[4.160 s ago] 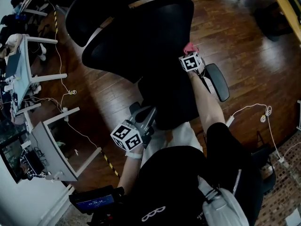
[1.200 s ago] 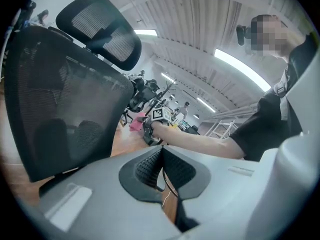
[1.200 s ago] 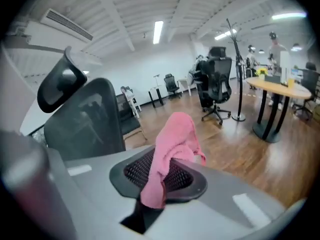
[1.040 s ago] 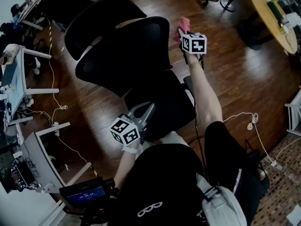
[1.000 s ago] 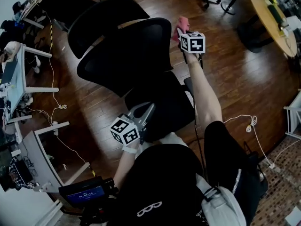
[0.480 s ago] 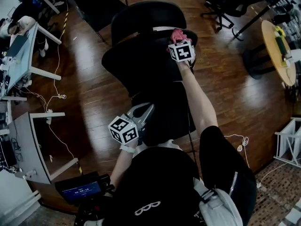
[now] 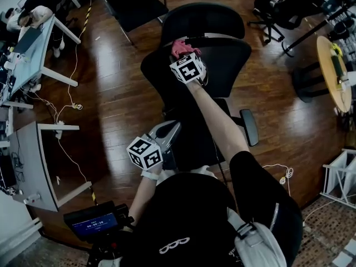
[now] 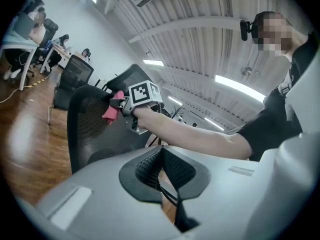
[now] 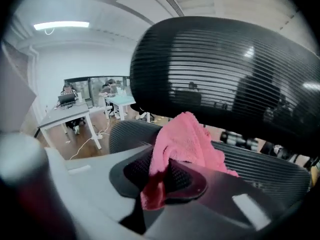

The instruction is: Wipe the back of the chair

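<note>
At upper edge of chair back (image 7: 222, 65): pink cloth (image 9: 182, 139) lies against the mesh, just below the headrest (image 9: 225, 69).
Right tool (image 9: 167, 176): jaws clamped on the cloth; arm extended so the free fold meets the mesh first.
Left tool (image 8: 162, 171): jaws together, nothing between them; held low by the seat (image 7: 196, 141), clear of the wiping path.
Step, as judged: wiping stroke along the top edge.

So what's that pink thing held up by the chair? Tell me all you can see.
It is a pink cloth, fluffy like a microfibre rag, bunched rather than flat. The right gripper is shut on one fold; most of the cloth puffs out beyond the jaws, a small end hangs below. It sits at the top of the black mesh chair back, just under the headrest; whether it touches the mesh is unclear.
</note>
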`<state>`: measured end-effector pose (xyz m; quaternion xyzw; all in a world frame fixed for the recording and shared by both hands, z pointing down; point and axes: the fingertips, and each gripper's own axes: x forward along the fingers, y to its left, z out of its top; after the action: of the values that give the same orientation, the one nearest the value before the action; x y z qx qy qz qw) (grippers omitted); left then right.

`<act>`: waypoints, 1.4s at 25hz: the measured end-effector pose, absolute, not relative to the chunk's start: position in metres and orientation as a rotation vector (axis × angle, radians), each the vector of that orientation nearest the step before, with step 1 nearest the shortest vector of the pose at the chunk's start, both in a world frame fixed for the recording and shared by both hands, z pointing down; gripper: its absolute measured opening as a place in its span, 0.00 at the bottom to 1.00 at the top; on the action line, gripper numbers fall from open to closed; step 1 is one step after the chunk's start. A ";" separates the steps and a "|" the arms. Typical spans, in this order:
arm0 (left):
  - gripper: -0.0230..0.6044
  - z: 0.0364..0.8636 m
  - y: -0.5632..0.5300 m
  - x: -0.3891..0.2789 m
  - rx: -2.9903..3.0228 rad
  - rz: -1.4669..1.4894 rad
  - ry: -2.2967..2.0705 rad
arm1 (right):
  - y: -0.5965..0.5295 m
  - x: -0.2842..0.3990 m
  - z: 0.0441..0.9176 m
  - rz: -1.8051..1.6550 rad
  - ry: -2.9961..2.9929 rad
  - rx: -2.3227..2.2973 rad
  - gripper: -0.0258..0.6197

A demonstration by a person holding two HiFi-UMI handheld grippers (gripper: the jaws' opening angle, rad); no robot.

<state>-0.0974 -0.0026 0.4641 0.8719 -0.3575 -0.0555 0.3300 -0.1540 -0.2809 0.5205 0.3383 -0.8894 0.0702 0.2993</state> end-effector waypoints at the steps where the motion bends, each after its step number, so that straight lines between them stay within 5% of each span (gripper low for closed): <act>1: 0.02 0.465 -0.002 -0.100 2.279 -0.148 -0.941 | -0.273 -0.168 0.520 0.175 -2.376 0.864 0.11; 16: 0.02 0.470 -0.004 -0.121 2.271 -0.164 -0.952 | -0.148 -0.318 0.497 0.190 -2.625 0.195 0.11; 25: 0.02 0.467 -0.012 -0.096 2.275 -0.139 -0.932 | -0.254 -0.204 0.515 0.579 -2.561 0.661 0.11; 35: 0.02 0.468 -0.032 -0.040 2.292 -0.092 -0.895 | -0.321 -0.066 0.513 0.619 -2.514 0.916 0.11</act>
<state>-0.0396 -0.0322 0.4682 0.8776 -0.3428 -0.0350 0.3333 -0.0658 -0.3212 0.5135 0.3271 -0.8976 0.2209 0.1965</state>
